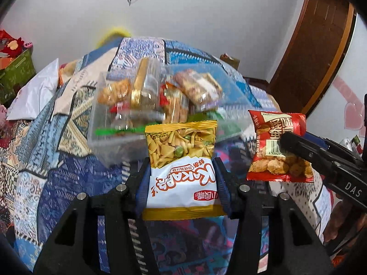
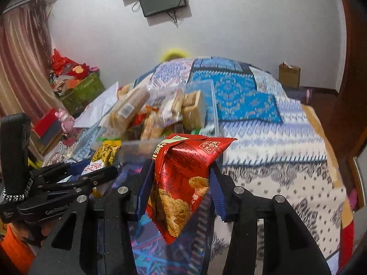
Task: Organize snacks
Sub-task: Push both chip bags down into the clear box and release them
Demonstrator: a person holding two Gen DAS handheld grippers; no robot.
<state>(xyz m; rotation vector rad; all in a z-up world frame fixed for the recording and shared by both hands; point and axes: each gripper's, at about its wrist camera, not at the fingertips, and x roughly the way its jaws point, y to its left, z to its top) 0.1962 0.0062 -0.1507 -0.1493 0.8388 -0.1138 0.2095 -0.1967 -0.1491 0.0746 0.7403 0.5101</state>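
My left gripper [image 1: 181, 171] is clamped across the middle of the yellow-and-white snack packet [image 1: 181, 160], and my right gripper [image 2: 181, 183] pinches the red snack packet [image 2: 181, 183] by its flank, so it hangs crumpled and tilted, both held above the patterned quilt [image 2: 275, 149]. These look like light, air-puffed foil pouches, slick and crushable, so I judge a mild squeeze on the flat body or crimped seam is best. Just ahead sits the clear plastic bin [image 1: 103, 142], already heaped with wrapped snacks [image 1: 114, 94].
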